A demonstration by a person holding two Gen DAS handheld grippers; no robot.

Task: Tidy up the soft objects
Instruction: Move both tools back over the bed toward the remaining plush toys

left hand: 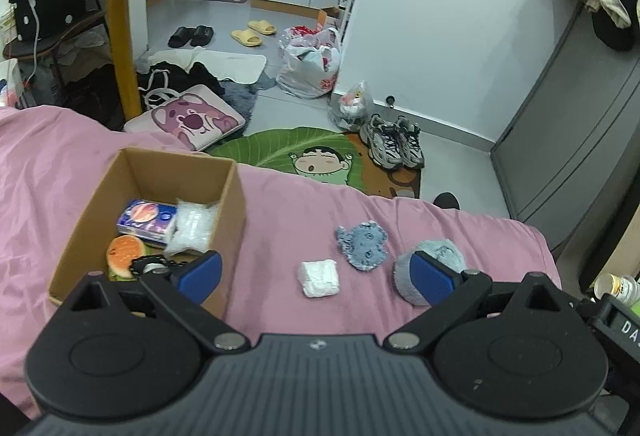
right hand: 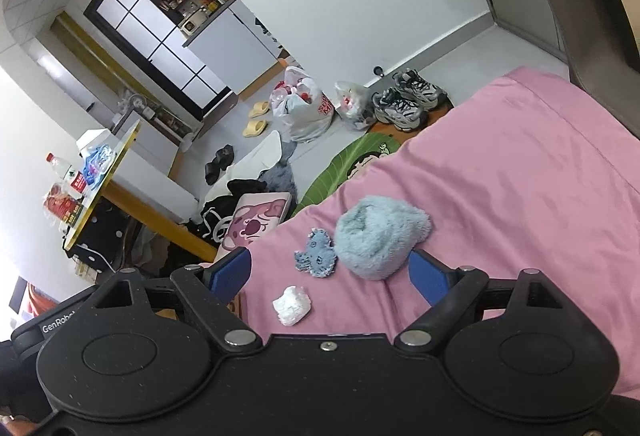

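Left claw (left hand: 318, 276) spread, blue pad masking fluffy ball (left hand: 440, 254).

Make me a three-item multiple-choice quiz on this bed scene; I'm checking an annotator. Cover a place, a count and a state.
1. Where is the watermelon-slice toy?
A. in the cardboard box
B. on the floor
C. on the yellow table

2. How many soft items lie loose on the pink sheet?
A. one
B. three
C. five

3. How does the left gripper stand?
A. shut on a toy
B. open, holding nothing
C. out of view

Answers: 1 A, it sits inside the box walls. 2 B, the white wad, blue patch and fluffy blue plush. 3 B, its fingers stand wide apart.
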